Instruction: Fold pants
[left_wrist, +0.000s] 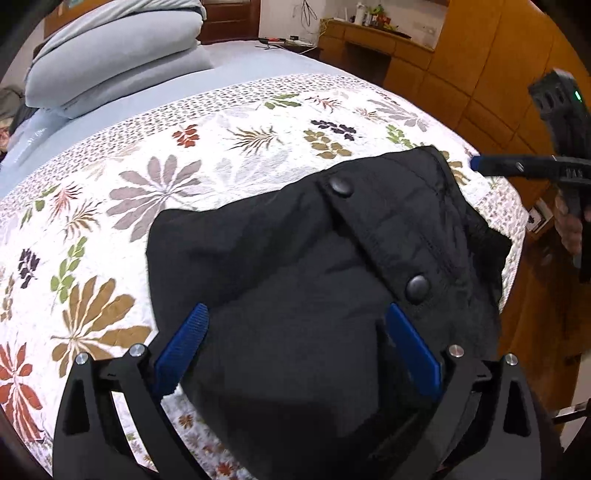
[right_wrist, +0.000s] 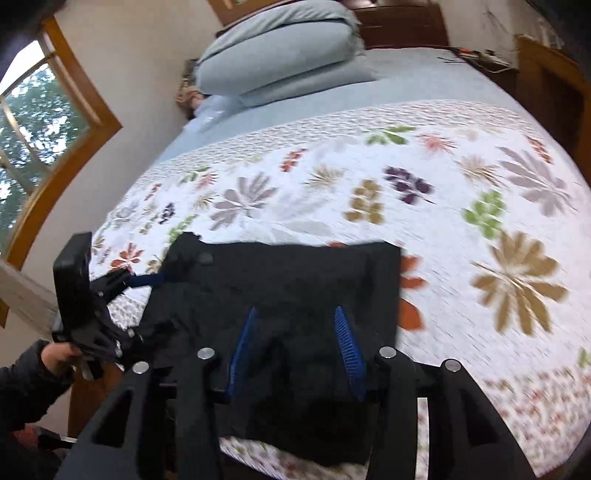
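Black pants lie bunched in a folded heap on the floral quilt, near the bed's foot edge; two round snaps show on top. My left gripper is open just above the heap, its blue fingers spread either side of the cloth. The right gripper shows at the far right, over the heap's far corner. In the right wrist view the pants lie below my open right gripper, blue fingers apart. The left gripper reaches in from the left at the pants' edge.
A stack of light blue folded bedding sits at the head of the bed on a blue sheet. Wooden cabinets stand along the right side, a window on the left wall. The bed's foot edge is close below me.
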